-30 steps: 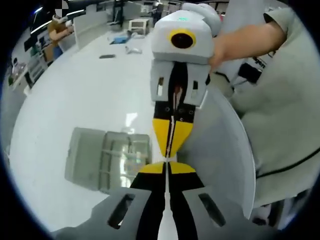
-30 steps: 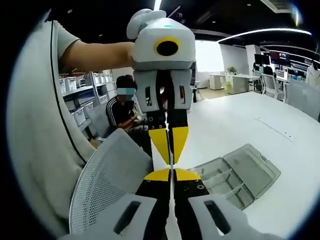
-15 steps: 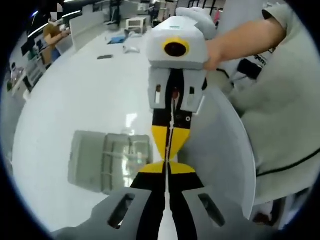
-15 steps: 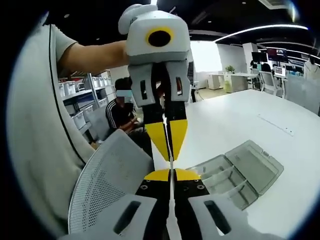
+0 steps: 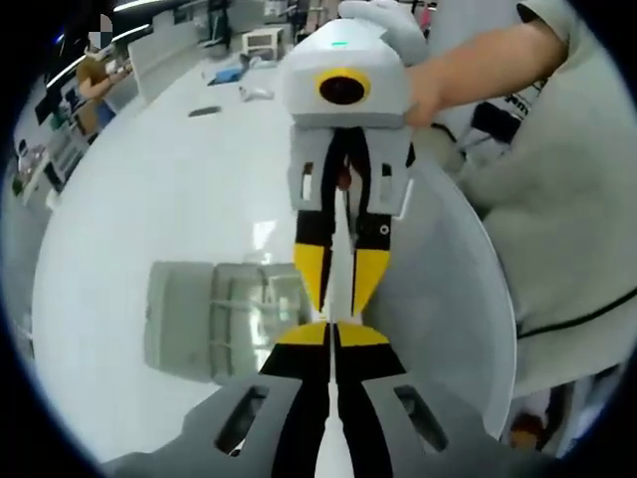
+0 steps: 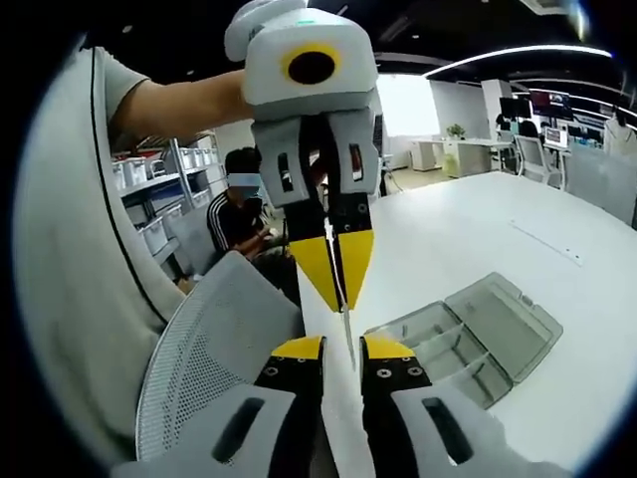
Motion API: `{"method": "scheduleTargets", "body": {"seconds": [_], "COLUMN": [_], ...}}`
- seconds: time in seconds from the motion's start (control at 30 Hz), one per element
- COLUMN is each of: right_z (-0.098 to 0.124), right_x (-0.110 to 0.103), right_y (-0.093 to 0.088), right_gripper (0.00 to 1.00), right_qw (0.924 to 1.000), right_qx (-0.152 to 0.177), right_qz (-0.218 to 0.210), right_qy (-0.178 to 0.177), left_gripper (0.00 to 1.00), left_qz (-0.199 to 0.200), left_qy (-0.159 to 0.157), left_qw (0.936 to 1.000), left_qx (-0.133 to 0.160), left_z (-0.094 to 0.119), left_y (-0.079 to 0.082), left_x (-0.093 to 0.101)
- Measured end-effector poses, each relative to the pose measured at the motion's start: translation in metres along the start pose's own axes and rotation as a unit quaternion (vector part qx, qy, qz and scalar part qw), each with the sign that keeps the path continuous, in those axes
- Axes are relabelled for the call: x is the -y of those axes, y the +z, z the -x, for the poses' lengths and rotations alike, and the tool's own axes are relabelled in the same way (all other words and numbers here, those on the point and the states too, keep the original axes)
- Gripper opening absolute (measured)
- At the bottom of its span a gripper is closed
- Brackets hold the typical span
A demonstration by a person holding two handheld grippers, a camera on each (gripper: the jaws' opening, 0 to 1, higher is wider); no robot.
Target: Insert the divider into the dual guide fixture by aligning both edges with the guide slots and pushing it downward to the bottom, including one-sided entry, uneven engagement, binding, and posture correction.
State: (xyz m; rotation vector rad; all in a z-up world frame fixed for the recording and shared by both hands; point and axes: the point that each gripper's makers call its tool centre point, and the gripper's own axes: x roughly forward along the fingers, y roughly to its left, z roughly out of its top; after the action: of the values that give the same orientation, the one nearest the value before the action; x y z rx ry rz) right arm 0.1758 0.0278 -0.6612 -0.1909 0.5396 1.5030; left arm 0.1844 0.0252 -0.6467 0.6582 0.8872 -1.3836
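the divider [image 6: 347, 337] hangs edge-on above the table [image 6: 478, 239], its long axis running between the two grippers – the left gripper [image 6: 337, 291] pinches one end, while the right gripper [image 6: 342, 351] has its jaws spread around the other – over the fixture [image 6: 468, 334]; no legible writing

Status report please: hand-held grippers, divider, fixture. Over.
Left hand-held gripper shut on divider. Right hand-held gripper open, jaws astride the divider. Fixture on table, divider not yet in it. No obstacle seen.
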Motion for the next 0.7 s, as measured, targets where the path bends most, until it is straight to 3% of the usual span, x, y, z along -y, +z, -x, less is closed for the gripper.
{"method": "scheduleTargets", "body": {"seconds": [0.37, 0.7], "right_z": [0.007, 0.013], "right_x": [0.008, 0.009], "right_y": [-0.004, -0.004], "right_gripper": [0.16, 0.21], "right_qw": [0.9997, 0.9994], "right_qx": [-0.011, -0.015], "right_qz": [0.0, -0.002], "right_qy": [-0.02, -0.032], "left_gripper": [0.0, 0.0], "left_qz": [0.003, 0.014], "left_qy": [0.016, 0.037], "left_qw": [0.9996, 0.997], "left_qx": [-0.025, -0.066], "left_z": [-0.001, -0.001], "left_y": [-0.015, -0.034], "left_x": [-0.011, -0.027]}}
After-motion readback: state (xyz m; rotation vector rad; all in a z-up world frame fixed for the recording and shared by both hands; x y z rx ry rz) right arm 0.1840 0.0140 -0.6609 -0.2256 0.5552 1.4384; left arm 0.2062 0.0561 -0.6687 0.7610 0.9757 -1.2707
